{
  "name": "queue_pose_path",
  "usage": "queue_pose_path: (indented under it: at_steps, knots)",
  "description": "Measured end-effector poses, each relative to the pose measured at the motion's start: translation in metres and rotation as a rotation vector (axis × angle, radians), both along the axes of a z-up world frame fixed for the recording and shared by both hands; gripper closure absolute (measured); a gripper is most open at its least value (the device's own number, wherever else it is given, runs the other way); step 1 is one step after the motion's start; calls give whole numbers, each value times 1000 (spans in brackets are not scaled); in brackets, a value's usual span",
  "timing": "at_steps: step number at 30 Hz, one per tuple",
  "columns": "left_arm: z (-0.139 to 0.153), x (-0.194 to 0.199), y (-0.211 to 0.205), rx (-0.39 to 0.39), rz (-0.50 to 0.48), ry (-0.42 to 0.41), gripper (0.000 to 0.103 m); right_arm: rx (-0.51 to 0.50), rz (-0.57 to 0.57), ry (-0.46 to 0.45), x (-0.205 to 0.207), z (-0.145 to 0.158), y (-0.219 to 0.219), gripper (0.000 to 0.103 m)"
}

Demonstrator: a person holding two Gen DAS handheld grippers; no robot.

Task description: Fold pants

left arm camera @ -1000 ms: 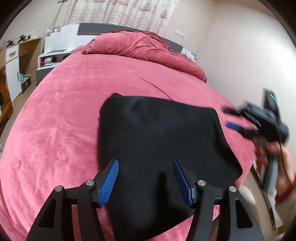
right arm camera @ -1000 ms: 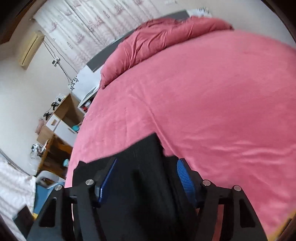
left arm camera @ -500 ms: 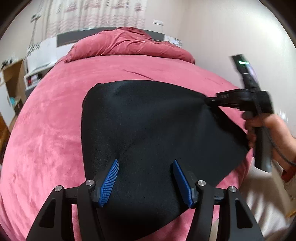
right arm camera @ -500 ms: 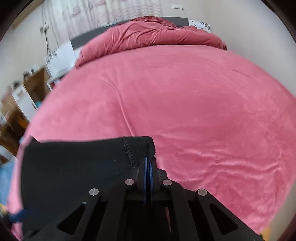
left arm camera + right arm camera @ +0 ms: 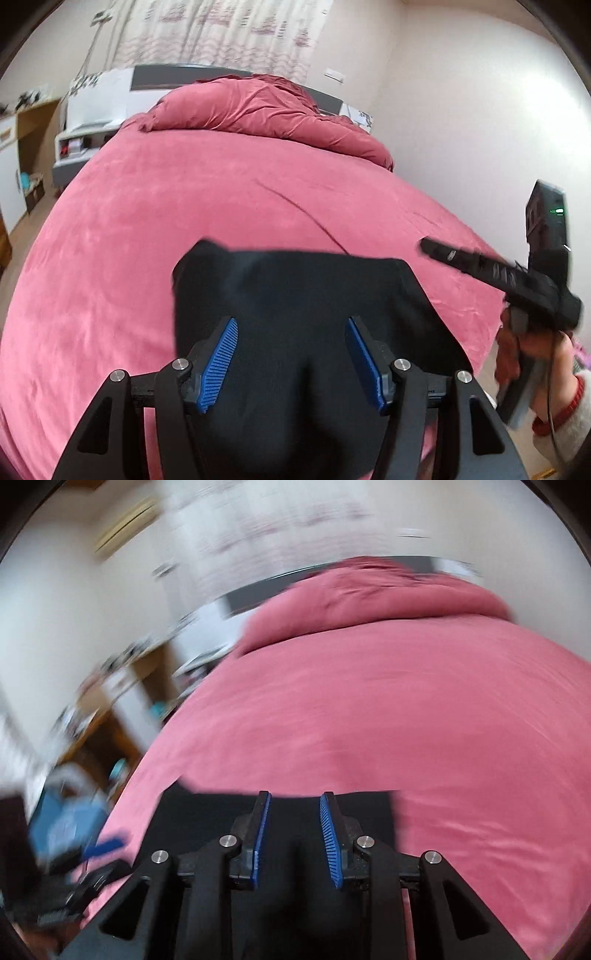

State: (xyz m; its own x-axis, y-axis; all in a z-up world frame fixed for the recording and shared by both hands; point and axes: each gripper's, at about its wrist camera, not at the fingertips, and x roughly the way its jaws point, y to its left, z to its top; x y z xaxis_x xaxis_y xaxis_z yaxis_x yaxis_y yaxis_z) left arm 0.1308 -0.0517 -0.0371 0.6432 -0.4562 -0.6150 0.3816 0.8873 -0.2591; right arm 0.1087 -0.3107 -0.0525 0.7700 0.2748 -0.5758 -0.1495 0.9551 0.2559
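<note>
Currently the black pants (image 5: pixel 295 314) lie folded at lower centre, on the pink bed (image 5: pixel 147 221). Left gripper (image 5: pixel 291 363) hovers released; right gripper (image 5: pixel 295 834) is opening, nothing pinched. Fabric looks soft, light and limp; corners or hems suit gripping. No legible writing.

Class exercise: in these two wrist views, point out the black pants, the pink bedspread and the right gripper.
black pants (image 5: pixel 295 295), left wrist view, on the flat middle of the fabric.
pink bedspread (image 5: pixel 424 709), right wrist view, on a bare stretch.
right gripper (image 5: pixel 295 834), right wrist view, midway between its opening fingertips.
</note>
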Motion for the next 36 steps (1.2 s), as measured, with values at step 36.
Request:
queue_pose_path:
  at_steps: [36]
  knots:
    - [-30, 9, -16, 139, 113, 113, 57, 11, -72, 76, -31, -40, 3, 86]
